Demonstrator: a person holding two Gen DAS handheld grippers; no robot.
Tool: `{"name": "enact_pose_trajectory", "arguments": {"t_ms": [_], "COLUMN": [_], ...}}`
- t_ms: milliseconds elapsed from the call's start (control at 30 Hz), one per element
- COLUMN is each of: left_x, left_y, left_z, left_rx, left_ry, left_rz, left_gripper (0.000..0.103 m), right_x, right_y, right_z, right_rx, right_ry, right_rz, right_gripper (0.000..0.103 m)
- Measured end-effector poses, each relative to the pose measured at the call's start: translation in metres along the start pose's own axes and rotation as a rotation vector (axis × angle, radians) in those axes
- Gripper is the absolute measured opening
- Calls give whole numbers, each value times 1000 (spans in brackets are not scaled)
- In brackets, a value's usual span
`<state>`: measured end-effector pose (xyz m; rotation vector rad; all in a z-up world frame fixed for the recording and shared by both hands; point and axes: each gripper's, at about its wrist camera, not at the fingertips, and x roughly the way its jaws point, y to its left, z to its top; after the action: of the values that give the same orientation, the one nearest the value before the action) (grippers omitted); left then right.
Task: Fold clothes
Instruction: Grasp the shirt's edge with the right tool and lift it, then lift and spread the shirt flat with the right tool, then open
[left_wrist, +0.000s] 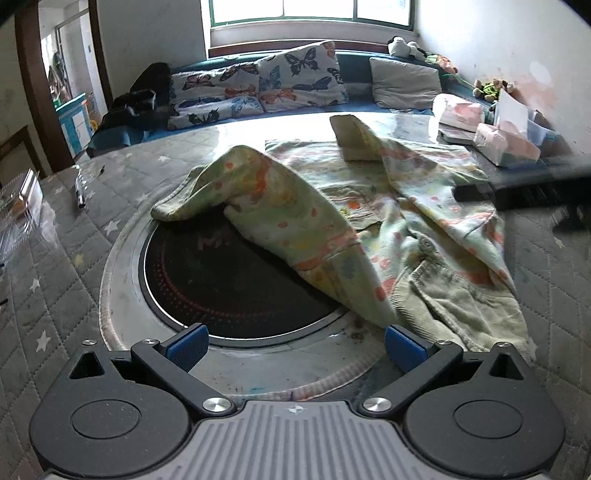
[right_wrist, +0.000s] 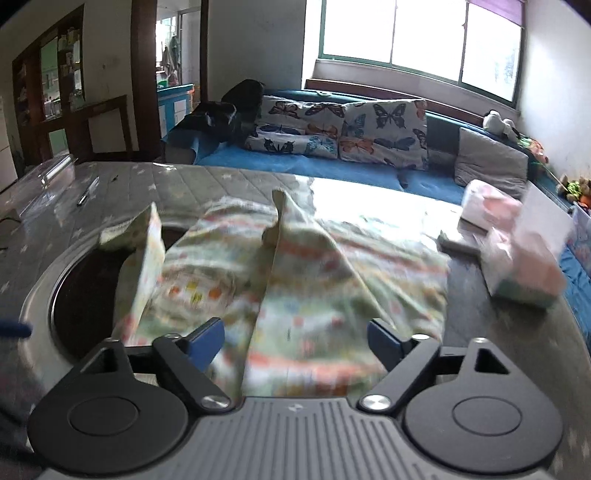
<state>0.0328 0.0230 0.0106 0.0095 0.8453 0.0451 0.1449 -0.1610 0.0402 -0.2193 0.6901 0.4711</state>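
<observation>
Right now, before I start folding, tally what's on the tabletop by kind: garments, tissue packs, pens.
Garments: 1, the floral baby garment lying crumpled, partly over the round black cooktop.
Tissue packs: 2, the nearer pink tissue pack and the farther pink tissue pack, both at the far right.
Pens: 1, a silver pen at the far left.
Total: 4.
</observation>
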Motion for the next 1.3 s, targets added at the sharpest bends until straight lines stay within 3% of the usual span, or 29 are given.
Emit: {"name": "enact_pose_trajectory", "arguments": {"t_ms": [200, 533, 633, 700, 767, 867, 1067, 1300], "left_x": [7, 15, 16, 17, 17, 16, 13, 8], "left_y": [10, 15, 16, 17, 18, 17, 16, -9], "left_z": [2, 3, 3, 3, 4, 7, 14, 23], "left_rx": [-36, -71, -76, -80, -84, -87, -92, -35], "left_ry": [18, 45, 52, 55, 54, 43, 22, -13], "left_rz": [9, 28, 31, 34, 36, 32, 25, -27], "left_gripper": [103, 103, 103, 103, 103, 103, 103, 103], "right_x": [41, 108, 127, 138, 143, 134, 83, 11], "right_y": [3, 11, 13, 12, 7, -4, -41, -91], "right_z": [37, 72, 77, 79, 79, 79, 74, 45], "right_rx": [-30, -73, -97, -99, -84, -53, 33, 99], "right_ry": [-17, 8, 24, 37, 49, 27, -69, -149], "right_rz": [-8, -51, -81, -90, -91, -102, -133, -241], "right_gripper": [75, 63, 54, 41, 19, 6, 4, 4]}}
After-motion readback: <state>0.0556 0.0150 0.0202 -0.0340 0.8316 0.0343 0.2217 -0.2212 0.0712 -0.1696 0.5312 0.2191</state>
